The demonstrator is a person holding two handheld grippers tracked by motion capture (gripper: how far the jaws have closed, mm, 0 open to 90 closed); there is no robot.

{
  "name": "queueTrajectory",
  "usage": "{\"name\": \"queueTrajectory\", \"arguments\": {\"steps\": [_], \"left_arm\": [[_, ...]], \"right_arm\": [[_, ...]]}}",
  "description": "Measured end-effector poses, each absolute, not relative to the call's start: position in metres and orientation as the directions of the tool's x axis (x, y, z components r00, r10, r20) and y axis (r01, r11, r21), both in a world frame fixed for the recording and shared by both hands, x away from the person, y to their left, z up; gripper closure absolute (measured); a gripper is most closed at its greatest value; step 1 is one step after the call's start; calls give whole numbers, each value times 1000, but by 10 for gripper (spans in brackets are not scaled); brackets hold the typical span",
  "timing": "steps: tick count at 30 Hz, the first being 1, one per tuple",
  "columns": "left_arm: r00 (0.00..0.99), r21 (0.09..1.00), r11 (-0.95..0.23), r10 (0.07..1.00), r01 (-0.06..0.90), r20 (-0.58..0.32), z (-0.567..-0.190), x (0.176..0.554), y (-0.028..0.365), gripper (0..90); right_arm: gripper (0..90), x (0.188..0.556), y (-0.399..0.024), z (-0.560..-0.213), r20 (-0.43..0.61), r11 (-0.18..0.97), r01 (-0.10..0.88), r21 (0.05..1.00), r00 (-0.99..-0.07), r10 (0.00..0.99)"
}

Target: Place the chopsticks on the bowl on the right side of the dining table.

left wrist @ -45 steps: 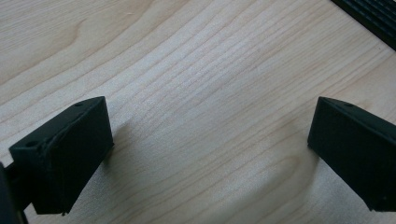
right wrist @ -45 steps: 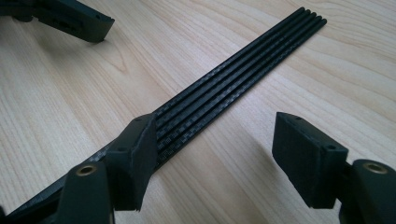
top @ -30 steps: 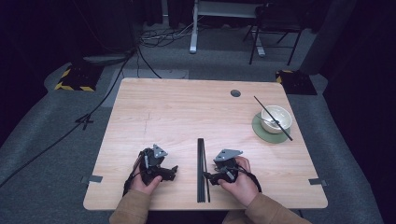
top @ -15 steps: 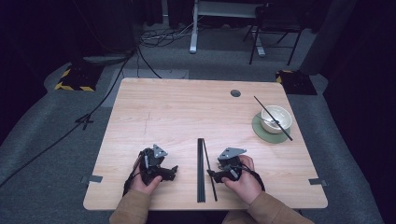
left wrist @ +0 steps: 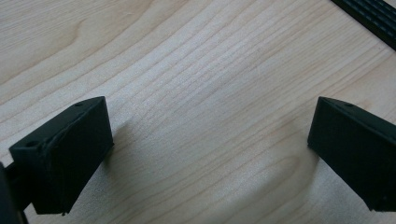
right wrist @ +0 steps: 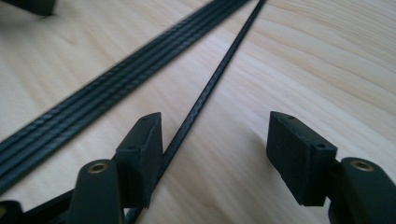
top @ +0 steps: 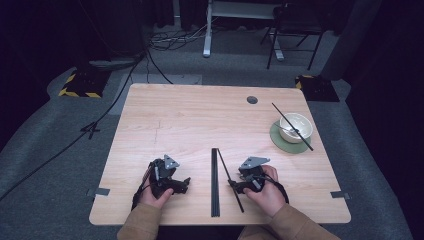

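A row of black chopsticks [top: 215,185] lies side by side near the table's front edge. One loose black chopstick [top: 231,181] slants away from it to the right. My right gripper [top: 235,186] lies low over this chopstick [right wrist: 205,93], which runs between its jaws and against the left pad [right wrist: 140,154]. The right pad stands well off, and the jaws have just been closing. My left gripper [top: 184,184] rests on the wood left of the row, open, with bare table between its pads [left wrist: 74,149].
At the right stands a white bowl [top: 296,126] on a green mat [top: 280,142], with a black chopstick [top: 292,127] laid across it. A dark round grommet [top: 252,99] sits near the wooden table's [top: 190,120] far edge.
The loose chopstick has swung out from the row and now slants more to the right. The right gripper's jaws stand closer together. The left hand has kept still.
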State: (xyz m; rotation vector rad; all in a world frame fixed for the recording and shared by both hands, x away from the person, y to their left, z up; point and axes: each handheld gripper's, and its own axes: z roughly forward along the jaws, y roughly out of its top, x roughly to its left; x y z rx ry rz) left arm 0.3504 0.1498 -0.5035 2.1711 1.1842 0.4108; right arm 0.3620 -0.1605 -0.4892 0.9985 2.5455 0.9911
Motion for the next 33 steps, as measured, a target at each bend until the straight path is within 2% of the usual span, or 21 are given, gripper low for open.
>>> {"name": "queueTrajectory", "arguments": {"steps": [5, 11, 15, 22, 26, 33], "left_arm": [[549, 653, -402, 836, 641, -24, -503, 350, 150, 3], [549, 653, -402, 836, 641, -24, -503, 350, 150, 3], [548, 654, -402, 836, 641, -22, -503, 350, 150, 3], [547, 654, -402, 837, 641, -22, -503, 350, 150, 3], [547, 655, -400, 837, 642, -25, -504, 350, 150, 3], [546, 655, -398, 838, 642, -26, -504, 350, 150, 3]], "right_arm": [[465, 373, -177, -485, 8, 529, 533, 661, -709, 705], [715, 369, -175, -483, 32, 556, 534, 637, -739, 673], [811, 369, -176, -483, 25, 583, 527, 618, -754, 656], [807, 375, -184, -482, 21, 560, 559, 612, -719, 695], [859, 375, -187, -482, 23, 546, 570, 614, -704, 709], [866, 380, -196, -481, 57, 510, 603, 614, -678, 733]]}}
